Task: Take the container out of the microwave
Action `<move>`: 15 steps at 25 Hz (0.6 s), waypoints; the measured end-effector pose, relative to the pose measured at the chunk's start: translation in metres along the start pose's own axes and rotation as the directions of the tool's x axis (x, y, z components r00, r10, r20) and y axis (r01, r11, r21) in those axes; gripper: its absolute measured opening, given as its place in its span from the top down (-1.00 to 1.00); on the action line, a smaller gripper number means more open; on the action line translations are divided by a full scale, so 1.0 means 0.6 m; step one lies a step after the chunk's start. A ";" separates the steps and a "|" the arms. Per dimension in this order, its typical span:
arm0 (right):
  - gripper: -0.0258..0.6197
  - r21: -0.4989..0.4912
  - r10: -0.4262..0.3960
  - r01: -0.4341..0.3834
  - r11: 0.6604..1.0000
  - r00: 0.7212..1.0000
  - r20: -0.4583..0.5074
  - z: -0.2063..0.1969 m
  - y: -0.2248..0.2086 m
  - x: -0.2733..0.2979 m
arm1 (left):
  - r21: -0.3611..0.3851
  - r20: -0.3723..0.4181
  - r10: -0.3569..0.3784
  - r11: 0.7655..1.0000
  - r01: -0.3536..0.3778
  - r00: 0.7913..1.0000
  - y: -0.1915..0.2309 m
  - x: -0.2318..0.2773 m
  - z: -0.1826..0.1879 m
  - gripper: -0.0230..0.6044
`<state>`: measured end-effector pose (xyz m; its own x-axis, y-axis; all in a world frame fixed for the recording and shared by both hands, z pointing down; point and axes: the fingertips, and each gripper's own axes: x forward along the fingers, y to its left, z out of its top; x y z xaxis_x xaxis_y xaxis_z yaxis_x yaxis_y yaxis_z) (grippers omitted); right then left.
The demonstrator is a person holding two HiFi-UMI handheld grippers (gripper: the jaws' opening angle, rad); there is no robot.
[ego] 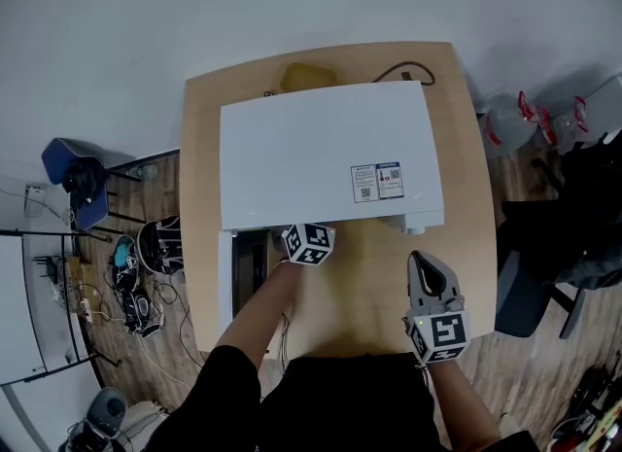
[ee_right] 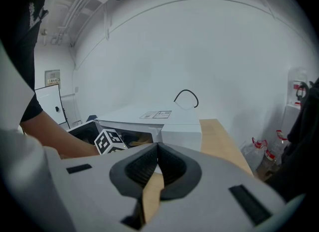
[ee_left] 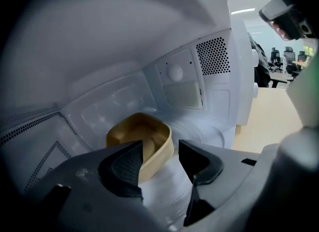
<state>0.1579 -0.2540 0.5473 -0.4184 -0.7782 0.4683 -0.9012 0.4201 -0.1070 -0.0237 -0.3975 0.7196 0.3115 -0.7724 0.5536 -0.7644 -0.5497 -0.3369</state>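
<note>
The tan container (ee_left: 142, 136) is seen inside the microwave (ego: 326, 154), its near wall straddled but not yet pinched by the spread jaws of the left gripper (ee_left: 157, 158), while the right gripper (ee_right: 157, 152), jaws pressed together, is held well away.

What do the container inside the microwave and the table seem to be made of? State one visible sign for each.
Container: probably plastic, tan, smooth, slightly glossy; thin wall with rounded, moulded-looking corners.
Table: wood or wood-look laminate, matte; pale grain streaks on a flat, even top.
</note>
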 end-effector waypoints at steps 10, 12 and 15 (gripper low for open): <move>0.73 0.003 -0.028 0.028 1.000 0.999 -0.023 -0.024 -0.001 -0.012 | 0.057 -0.029 0.036 0.998 -0.034 0.999 0.007 -0.006 -0.011 0.47; 0.73 0.002 -0.024 0.024 1.000 0.999 -0.023 -0.025 0.005 -0.015 | 0.065 -0.042 0.031 0.997 -0.028 0.999 0.000 -0.009 -0.015 0.53; 0.73 0.004 -0.020 0.020 1.000 1.000 -0.014 -0.021 0.016 -0.020 | 0.088 -0.063 0.023 0.996 -0.017 0.998 -0.009 -0.016 -0.021 0.69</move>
<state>0.1560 -0.2346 0.5517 -0.3990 -0.7795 0.4830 -0.9096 0.4029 -0.1012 -0.0295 -0.3830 0.7255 0.2572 -0.7631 0.5929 -0.7169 -0.5621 -0.4124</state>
